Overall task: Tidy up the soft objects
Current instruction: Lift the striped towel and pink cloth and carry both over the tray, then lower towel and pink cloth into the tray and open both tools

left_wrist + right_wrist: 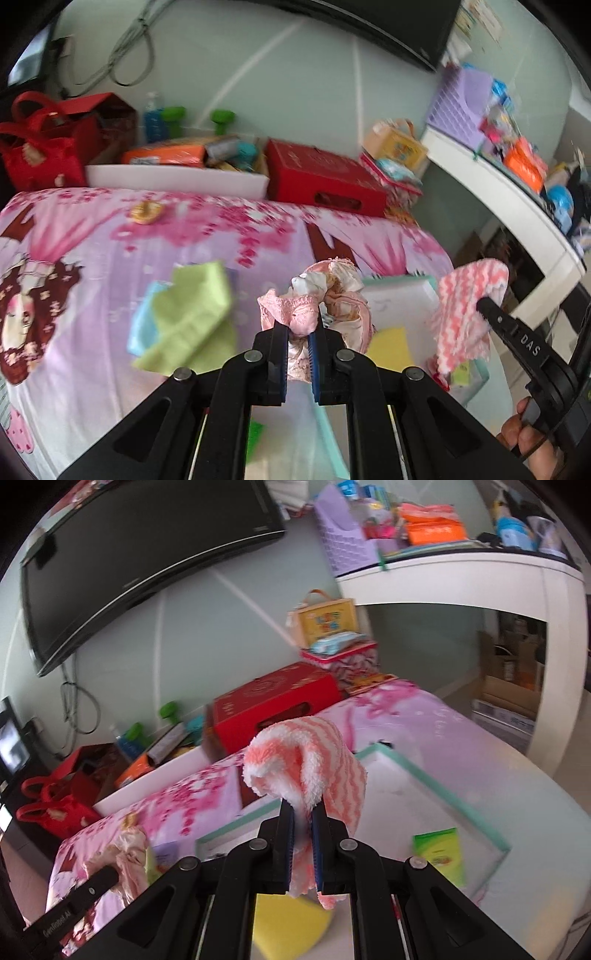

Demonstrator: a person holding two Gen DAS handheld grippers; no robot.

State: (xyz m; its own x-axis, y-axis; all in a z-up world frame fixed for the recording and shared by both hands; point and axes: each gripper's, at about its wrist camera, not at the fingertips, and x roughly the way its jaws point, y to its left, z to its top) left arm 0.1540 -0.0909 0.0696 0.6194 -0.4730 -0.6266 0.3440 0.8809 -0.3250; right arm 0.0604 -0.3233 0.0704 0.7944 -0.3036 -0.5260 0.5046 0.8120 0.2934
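Right wrist | right gripper (303, 814) clamps striped towel (317, 760) | above tray rim (443, 786)

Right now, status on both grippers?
Left gripper shut on pink lace garment. Right gripper shut on striped cloth. White tray ahead, nothing blocking.

Yellow sponge (291, 926) half hidden beneath right tool (303, 814)

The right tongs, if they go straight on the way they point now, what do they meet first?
Probably the white tray with the teal rim: the right tongs, shut on the pink striped cloth, point down over its floor. The red box lies further back. Depth is unclear.
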